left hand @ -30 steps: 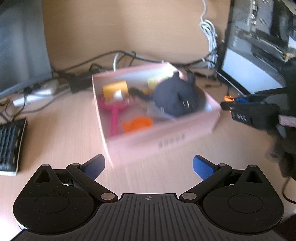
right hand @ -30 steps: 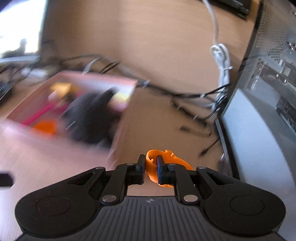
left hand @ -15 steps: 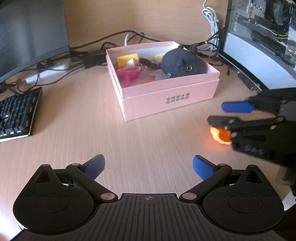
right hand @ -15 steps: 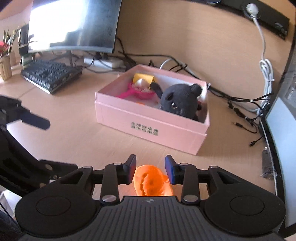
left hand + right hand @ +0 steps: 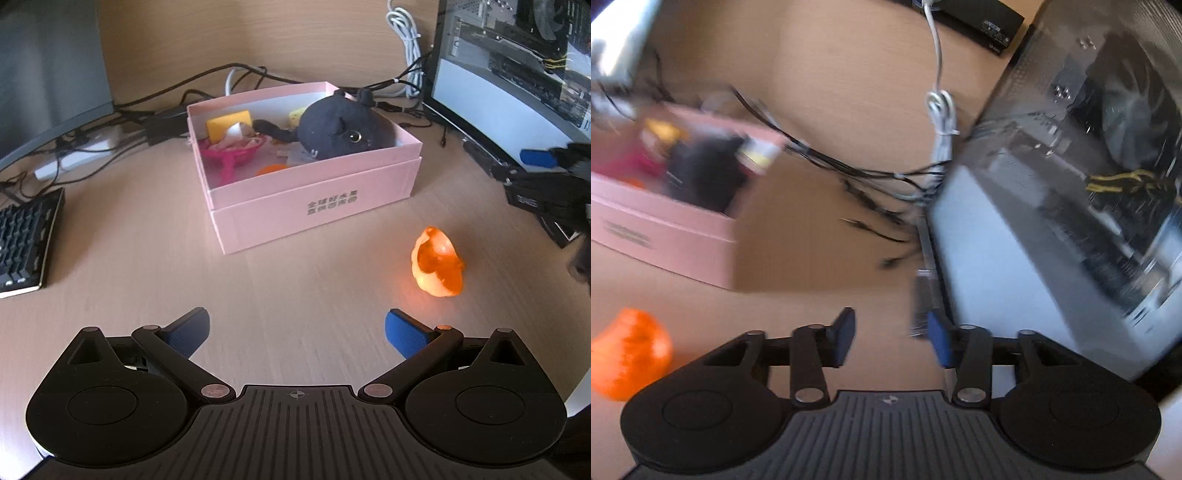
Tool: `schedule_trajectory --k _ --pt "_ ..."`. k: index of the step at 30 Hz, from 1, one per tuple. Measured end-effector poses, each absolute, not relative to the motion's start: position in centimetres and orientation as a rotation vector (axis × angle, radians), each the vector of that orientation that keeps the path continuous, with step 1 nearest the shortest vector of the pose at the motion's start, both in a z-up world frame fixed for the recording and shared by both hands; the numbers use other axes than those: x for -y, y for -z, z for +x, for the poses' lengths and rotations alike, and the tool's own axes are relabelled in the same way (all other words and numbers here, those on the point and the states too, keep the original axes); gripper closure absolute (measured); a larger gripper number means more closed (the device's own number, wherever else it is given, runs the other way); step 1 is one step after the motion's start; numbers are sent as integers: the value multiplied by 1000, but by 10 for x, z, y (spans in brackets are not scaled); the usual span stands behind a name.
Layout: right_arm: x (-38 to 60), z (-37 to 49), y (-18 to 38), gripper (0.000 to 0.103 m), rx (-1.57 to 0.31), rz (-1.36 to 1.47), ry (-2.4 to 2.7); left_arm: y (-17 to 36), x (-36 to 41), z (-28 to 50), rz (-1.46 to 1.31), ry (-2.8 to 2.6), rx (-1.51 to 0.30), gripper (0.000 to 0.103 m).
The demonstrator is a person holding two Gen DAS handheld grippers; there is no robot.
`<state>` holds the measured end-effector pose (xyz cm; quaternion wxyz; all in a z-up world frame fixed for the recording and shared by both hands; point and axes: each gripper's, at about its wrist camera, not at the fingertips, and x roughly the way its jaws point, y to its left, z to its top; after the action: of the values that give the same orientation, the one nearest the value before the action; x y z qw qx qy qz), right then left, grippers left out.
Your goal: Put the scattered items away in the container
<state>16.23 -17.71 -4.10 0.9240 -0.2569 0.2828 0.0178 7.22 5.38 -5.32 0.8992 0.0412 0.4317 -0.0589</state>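
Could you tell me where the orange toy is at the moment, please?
The orange toy lies on the bare desk, outside the pink box near its front right corner, ahead and right of the open left claw.

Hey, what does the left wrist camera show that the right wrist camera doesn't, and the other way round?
Only the left wrist view shows the keyboard, the pink scoop inside the box, and the open left tool. Only the right wrist view shows the open right tool's own fingers up close and the yellow cables inside the computer case. Both show the pink box, the black plush in it, and the orange toy lying loose on the desk.
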Motion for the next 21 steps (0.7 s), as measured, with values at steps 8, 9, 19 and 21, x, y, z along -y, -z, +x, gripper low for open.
schedule_trajectory --k 8,9,19,21 --pt "170 204 87 83 -585 -790 78 55 -55 83 56 87 -910 0" --pt "169 207 90 83 -592 -804 71 55 -56 85 49 82 -912 0" --pt "163 223 103 88 -584 -872 91 53 -60 80 28 38 -918 0" --pt "164 217 100 88 -578 -855 89 52 -61 76 31 34 -918 0"
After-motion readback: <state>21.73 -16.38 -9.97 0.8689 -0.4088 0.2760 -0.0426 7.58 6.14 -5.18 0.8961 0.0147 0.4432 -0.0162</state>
